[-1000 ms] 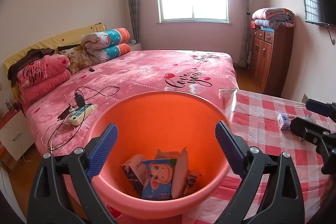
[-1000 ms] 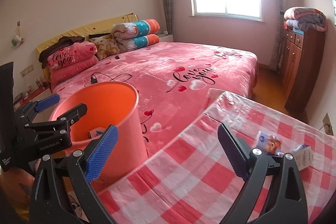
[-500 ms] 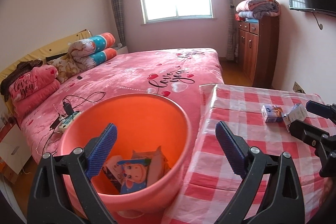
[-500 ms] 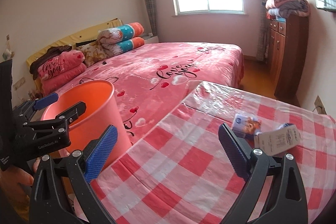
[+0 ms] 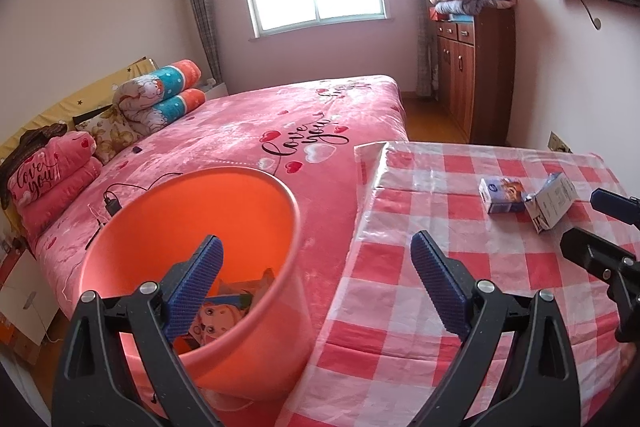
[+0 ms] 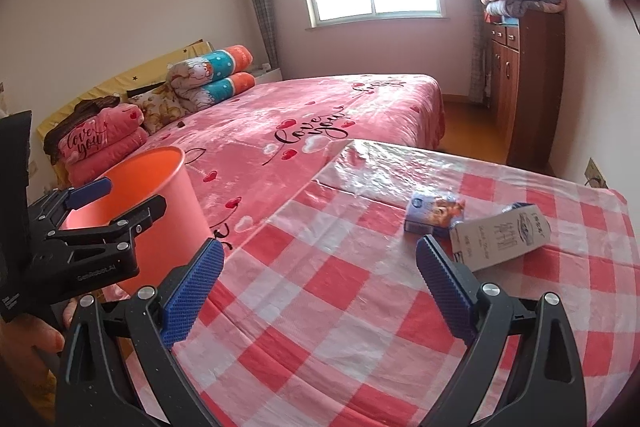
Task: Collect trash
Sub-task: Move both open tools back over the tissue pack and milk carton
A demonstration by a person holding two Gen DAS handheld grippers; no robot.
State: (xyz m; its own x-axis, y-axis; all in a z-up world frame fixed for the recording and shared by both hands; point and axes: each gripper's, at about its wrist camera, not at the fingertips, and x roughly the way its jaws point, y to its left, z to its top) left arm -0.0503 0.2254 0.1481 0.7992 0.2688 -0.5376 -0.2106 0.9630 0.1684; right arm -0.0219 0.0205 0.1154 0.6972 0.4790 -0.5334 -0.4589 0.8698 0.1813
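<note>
Trash is what both grippers are after. The right gripper [image 6: 318, 291] hangs released, jaws spread and empty, aimed over the checked tablecloth [image 6: 340, 307] at a white carton [image 6: 500, 237] and a small blue box [image 6: 434, 213] lying touching each other. The left gripper [image 5: 316, 291] is likewise spread and empty, beside the orange bin [image 5: 256, 359], which sits at the table's edge, probably so wrappers drop straight in; some lie inside already.
</note>
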